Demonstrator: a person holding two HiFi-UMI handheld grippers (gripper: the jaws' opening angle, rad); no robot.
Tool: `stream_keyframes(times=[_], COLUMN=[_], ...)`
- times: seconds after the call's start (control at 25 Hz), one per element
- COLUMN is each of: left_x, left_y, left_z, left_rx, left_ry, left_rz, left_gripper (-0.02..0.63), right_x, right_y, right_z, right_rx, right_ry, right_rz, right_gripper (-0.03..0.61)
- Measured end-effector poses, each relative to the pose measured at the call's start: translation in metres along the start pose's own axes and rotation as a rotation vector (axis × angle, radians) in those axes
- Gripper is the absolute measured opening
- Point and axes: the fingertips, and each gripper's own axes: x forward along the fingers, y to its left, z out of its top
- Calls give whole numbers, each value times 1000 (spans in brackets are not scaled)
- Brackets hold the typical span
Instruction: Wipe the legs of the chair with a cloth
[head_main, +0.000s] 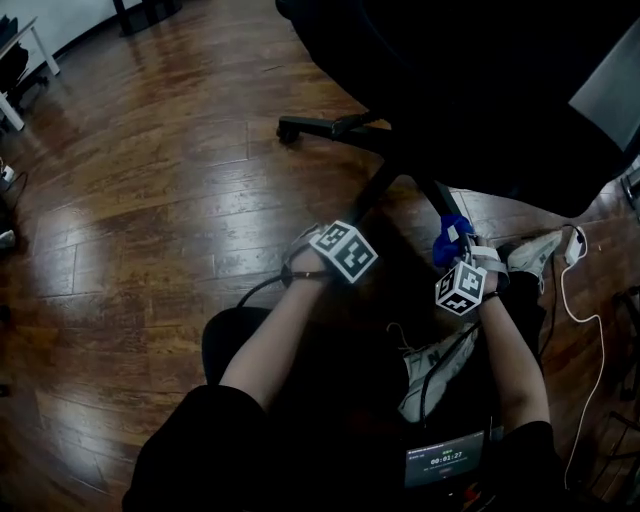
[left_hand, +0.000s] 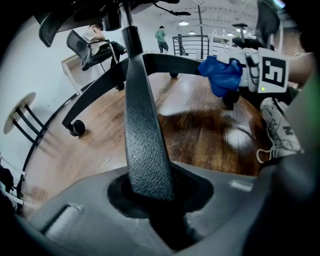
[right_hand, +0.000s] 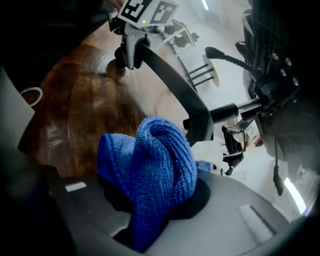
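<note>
Two grips: my left gripper (left_hand: 150, 195) clamps the near chair leg (left_hand: 142, 125), steadying it; my right gripper (right_hand: 150, 210), clenched on the cloth (right_hand: 155, 160), should rub firmly along the right leg (left_hand: 172, 64).

Around the jaws of your left gripper (left_hand: 150, 192) sits a smooth grey housing (left_hand: 75, 220); your right gripper (right_hand: 150, 200) has the same. Further back, each carries a white cube (head_main: 343, 250) printed with black square markers. A thin black cable (head_main: 255, 292) trails from the left one. You wear black short sleeves (head_main: 205, 440), dark trousers (head_main: 230, 340) and white sneakers (head_main: 437, 368).
</note>
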Motion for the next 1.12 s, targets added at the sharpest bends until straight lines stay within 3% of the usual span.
stream_keyframes(times=[0.24,0.36,0.52,0.8,1.12], left_x=[0,0,-1,-1,-1], left_y=[-5,-6,-1,0,-3], left_z=[0,0,-1,-1,-1], left_rx=[-12,-11,-12,-9,-18], left_ry=[-10,-21,-29,-14,-4], left_rz=[17,12,11,7,2], left_gripper=[91,91,91,91,91], right_x=[56,62,38,-31,-27], right_y=[-70,-80,-56,38,36], right_z=[80,92,66,-39,-39], right_rx=[-85,-79,-70,-26,21], right_ry=[-21,5,-17,17,63], right_rz=[-82,-78,-51,41,61], right_gripper=[98,98,95,92,91])
